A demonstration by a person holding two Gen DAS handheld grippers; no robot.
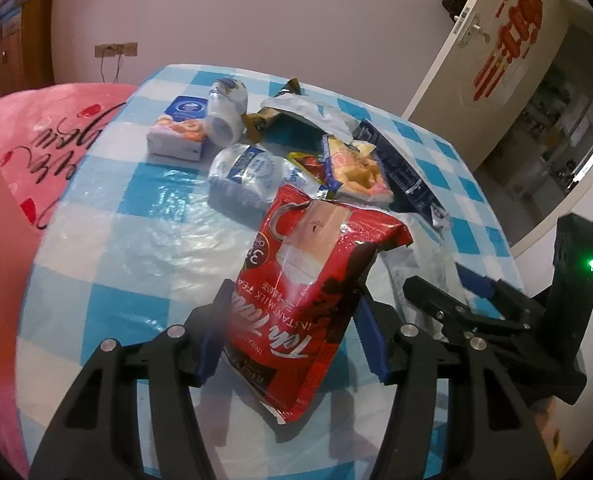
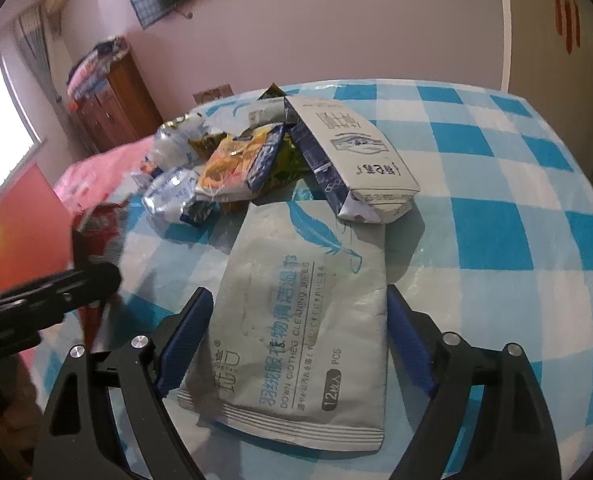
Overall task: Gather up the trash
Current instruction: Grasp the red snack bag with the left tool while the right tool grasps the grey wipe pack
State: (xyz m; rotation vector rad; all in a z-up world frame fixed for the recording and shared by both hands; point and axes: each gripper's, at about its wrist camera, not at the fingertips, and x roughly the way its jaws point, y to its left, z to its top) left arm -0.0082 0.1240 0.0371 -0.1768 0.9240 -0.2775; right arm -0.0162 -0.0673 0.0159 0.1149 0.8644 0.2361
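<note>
we view the surface (image 1: 108, 240) from two claw-mounted fisheye cameras, each angled steeply downward at close range. both views share the central trash pile (image 1: 336, 160) and the checked cloth (image 2: 496, 200).

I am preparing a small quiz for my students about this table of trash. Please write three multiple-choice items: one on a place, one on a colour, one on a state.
1. Where is the grey wipes pack?
A. Hanging on the wall
B. Flat on the tablecloth, between the fingers of the right gripper
C. On the floor

2. Which colours are the checks of the tablecloth?
A. Red and yellow
B. Green and black
C. Blue and white

3. In what state is the clear bottle just beyond the red tea bag?
A. Crushed and lying on its side
B. Standing upright, full of juice
C. Cut into two halves

Answers:
1 B: a blue-padded finger stands on each side of the lying pack.
2 C: blue and white squares cover the whole cloth.
3 A: its crumpled body lies flat beside the wrappers.
</note>
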